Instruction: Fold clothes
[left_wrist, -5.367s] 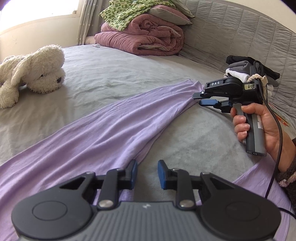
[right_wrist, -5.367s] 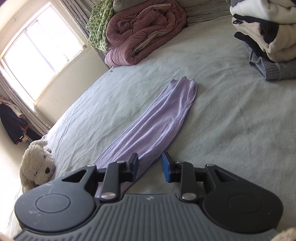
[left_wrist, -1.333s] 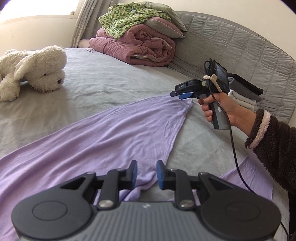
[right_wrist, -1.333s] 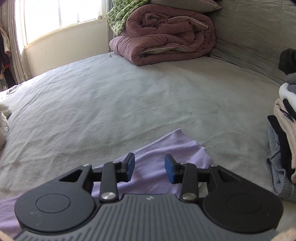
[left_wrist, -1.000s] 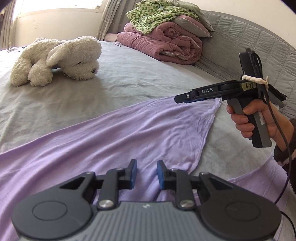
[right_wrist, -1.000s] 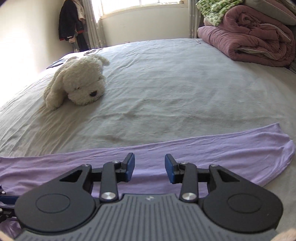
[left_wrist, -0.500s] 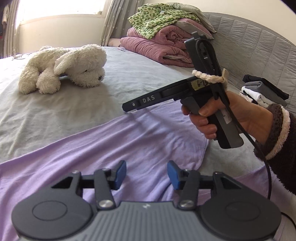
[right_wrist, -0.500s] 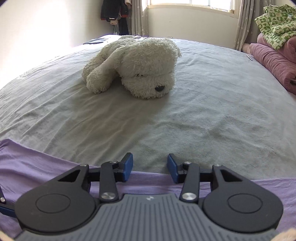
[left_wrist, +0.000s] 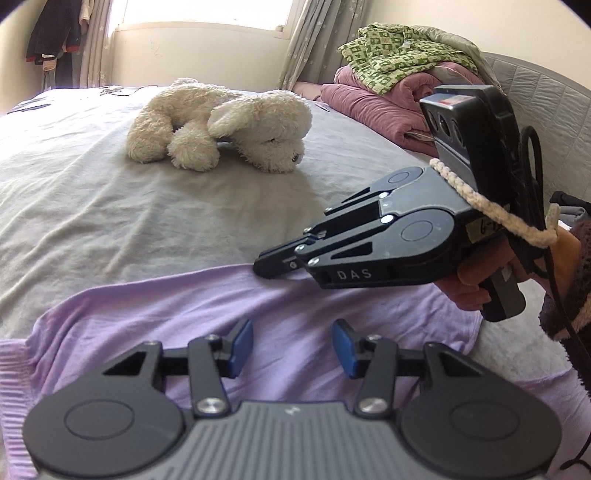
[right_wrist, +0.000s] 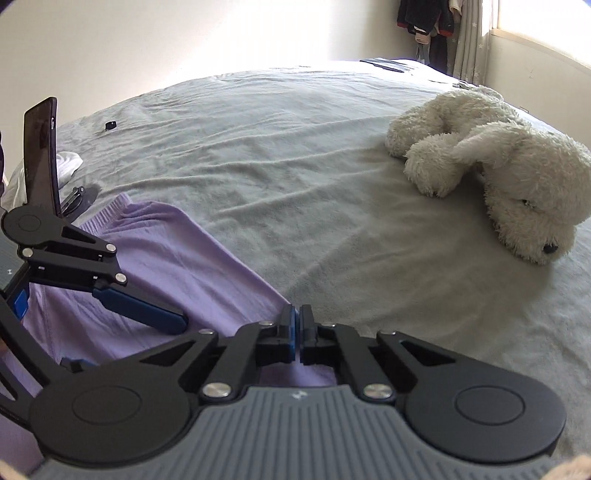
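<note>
"DAS" on right hand-held gripper (left_wrist: 280, 264); label perhaps "6-".

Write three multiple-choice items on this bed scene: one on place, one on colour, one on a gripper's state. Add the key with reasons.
1. Where does the white plush dog lie?
A. on the grey bedsheet
B. on the folded blankets
C. on the floor

2. What colour is the spread thin garment?
A. green
B. lilac
C. red

3. How do the right gripper's jaws stand?
A. wide open
B. shut at the garment's edge
C. shut on the dog

Key: 1 A, the dog rests on bare sheet; 2 B, the cloth is pale purple; 3 B, blue pads meet at the hem.
</note>
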